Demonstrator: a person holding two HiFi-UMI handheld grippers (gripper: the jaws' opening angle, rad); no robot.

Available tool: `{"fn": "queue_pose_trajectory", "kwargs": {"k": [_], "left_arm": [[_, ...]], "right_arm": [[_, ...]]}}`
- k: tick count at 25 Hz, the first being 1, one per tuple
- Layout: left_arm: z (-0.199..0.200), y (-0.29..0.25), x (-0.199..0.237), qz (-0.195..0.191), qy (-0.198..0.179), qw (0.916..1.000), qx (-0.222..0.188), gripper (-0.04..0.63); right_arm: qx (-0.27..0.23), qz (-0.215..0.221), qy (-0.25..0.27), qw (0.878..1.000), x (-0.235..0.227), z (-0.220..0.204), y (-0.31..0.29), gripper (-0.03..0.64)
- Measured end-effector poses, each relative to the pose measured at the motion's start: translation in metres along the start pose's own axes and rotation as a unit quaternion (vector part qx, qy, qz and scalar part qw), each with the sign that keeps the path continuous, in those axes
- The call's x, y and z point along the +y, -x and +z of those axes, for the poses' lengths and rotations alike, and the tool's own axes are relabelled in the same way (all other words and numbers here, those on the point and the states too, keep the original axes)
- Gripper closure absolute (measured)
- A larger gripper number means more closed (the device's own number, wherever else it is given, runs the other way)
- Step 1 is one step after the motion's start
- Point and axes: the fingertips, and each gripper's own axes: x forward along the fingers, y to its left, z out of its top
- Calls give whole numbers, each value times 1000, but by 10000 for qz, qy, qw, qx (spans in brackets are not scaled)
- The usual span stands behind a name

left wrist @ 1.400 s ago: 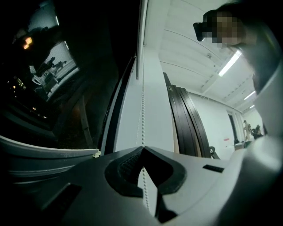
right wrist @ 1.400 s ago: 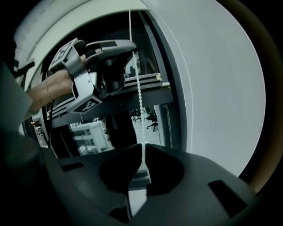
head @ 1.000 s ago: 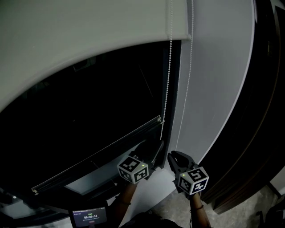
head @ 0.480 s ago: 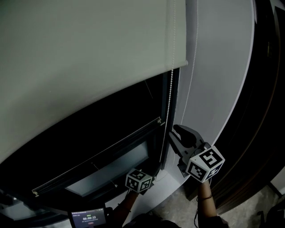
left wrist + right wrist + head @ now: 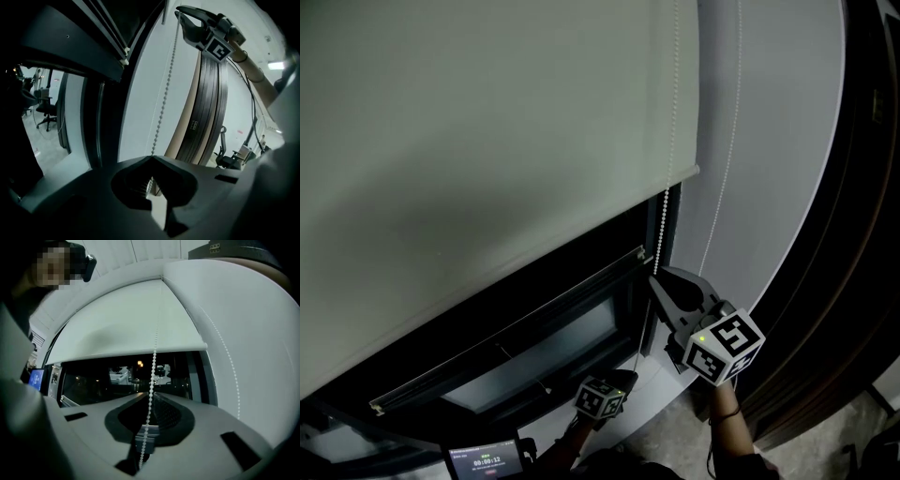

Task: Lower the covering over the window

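At the window's right edge, I have both tools on the bead chain (image 5: pixel 673 141). The right tool (image 5: pixel 658 281) sits higher, just under the blind's (image 5: pixel 487 169) lower right corner. Its own view shows its jaws closed on the chain (image 5: pixel 153 371), which runs up between them towards the blind (image 5: pixel 131 324). The left tool (image 5: pixel 628 375) is lower down the same strand, near the window's bottom corner. Its view shows the jaws (image 5: pixel 151 158) together at the tip with the chain (image 5: pixel 164 98) pinched between them. From there the strand rises taut to the right tool (image 5: pixel 179 11) above.

The blind covers most of the glass. Its lower edge slants across the head view from low on the left to its corner on the right. Below that edge a band of dark window (image 5: pixel 469 356) is uncovered, crossed by a pale sash rail (image 5: pixel 506 333).

The second strand (image 5: pixel 727 159) hangs free against the white wall (image 5: pixel 778 141), just right of the gripped one and clear of both tools. Further right the wall ends at a dark frame (image 5: pixel 853 234), so room on that side is narrow. Open wall lies between the right tool and the frame. A small timer screen (image 5: pixel 487 459) sits at the bottom, left of the left tool.
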Motion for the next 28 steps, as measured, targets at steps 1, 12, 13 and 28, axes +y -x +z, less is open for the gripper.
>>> {"fn": "queue_pose_trajectory", "kwargs": {"k": [1,12,13,28], "left_arm": [[1,-1,0,0,-1,10000,4,594],[8,8,-3,-22,-695,9975,-138,589],[21,12,-3,-9,-622,9974,-356,589],[229,81,-69,-588,-1486,9502,-2675,541]], "right_arm": [[-21,-13,-7,10000,1,0,0,596],[-189,-688,-418,9966,-27,-20,18,606],[29,-775,-391,9962,-32,-37,21,606],[2586,-1242,-1411,9475,-8,-305,86,606]]}}
